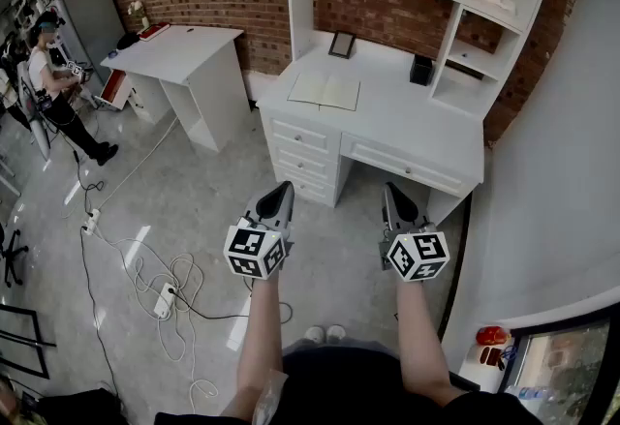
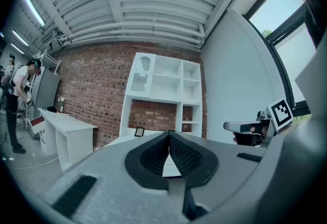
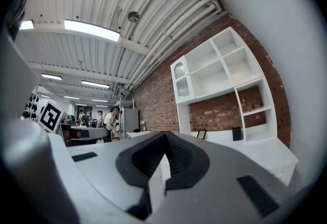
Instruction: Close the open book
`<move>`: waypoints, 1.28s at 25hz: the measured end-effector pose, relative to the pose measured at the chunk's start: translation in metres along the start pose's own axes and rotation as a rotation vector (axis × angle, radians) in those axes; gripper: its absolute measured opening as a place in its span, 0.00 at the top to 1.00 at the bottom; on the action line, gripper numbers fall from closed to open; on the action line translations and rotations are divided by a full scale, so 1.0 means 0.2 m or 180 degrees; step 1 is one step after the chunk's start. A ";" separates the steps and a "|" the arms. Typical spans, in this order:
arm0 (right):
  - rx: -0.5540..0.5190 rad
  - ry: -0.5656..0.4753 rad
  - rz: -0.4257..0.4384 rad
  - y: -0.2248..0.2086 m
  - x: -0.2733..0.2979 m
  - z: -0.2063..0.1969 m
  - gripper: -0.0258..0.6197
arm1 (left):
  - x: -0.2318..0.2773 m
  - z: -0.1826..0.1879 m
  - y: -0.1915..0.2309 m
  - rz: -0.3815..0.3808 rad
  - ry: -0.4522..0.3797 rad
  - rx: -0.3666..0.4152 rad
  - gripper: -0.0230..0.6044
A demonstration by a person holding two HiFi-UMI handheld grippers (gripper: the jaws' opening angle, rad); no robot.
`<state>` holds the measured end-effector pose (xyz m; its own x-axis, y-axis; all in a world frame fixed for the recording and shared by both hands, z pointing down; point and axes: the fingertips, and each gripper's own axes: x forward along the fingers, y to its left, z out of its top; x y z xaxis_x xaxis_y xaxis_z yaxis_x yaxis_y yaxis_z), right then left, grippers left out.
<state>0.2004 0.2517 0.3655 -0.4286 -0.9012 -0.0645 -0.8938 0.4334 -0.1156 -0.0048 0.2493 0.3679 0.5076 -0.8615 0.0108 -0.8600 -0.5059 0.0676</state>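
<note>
An open book (image 1: 325,90) lies flat with pale pages up on the white desk (image 1: 407,137), left of its middle. Both grippers hover well short of the desk, over the floor. My left gripper (image 1: 284,191) is shut and empty, its jaws meeting at the tip. My right gripper (image 1: 390,193) is shut too, with nothing held. In the left gripper view the left gripper (image 2: 169,135) points level at the desk and hutch, and the right gripper (image 2: 244,127) shows at the right. The right gripper view has its own gripper (image 3: 164,136) aimed at the same furniture.
On the desk stand a small picture frame (image 1: 341,45) and a black box (image 1: 421,70), under a white hutch (image 1: 484,16). A second white table (image 1: 184,60) stands left. Cables and a power strip (image 1: 165,299) lie on the floor. A person (image 1: 53,84) stands far left.
</note>
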 end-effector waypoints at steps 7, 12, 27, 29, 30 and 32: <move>0.0006 0.0010 0.0013 0.00 0.00 0.00 0.96 | 0.00 0.00 -0.02 0.0000 0.0016 0.0016 0.95; 0.0039 0.0018 -0.0022 -0.02 -0.01 -0.02 0.96 | 0.00 -0.02 -0.02 -0.0001 0.0033 0.0008 0.95; 0.0117 -0.0068 -0.0029 -0.10 -0.03 -0.02 0.96 | 0.04 -0.06 -0.07 0.0012 0.0118 0.0007 0.95; 0.0154 -0.0073 -0.0058 -0.13 -0.03 -0.03 0.96 | 0.05 -0.07 -0.07 0.0032 0.0141 0.0015 0.95; 0.0166 -0.0074 -0.0071 -0.14 -0.02 -0.04 0.96 | 0.05 -0.07 -0.07 0.0044 0.0153 0.0016 0.95; 0.0198 -0.0079 -0.0073 -0.15 -0.02 -0.05 0.96 | 0.05 -0.09 -0.06 0.0070 0.0178 0.0014 0.95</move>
<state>0.2282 0.2416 0.3783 -0.4041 -0.9107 -0.0857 -0.8930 0.4131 -0.1787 0.0116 0.2481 0.3848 0.4907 -0.8687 0.0681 -0.8711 -0.4872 0.0624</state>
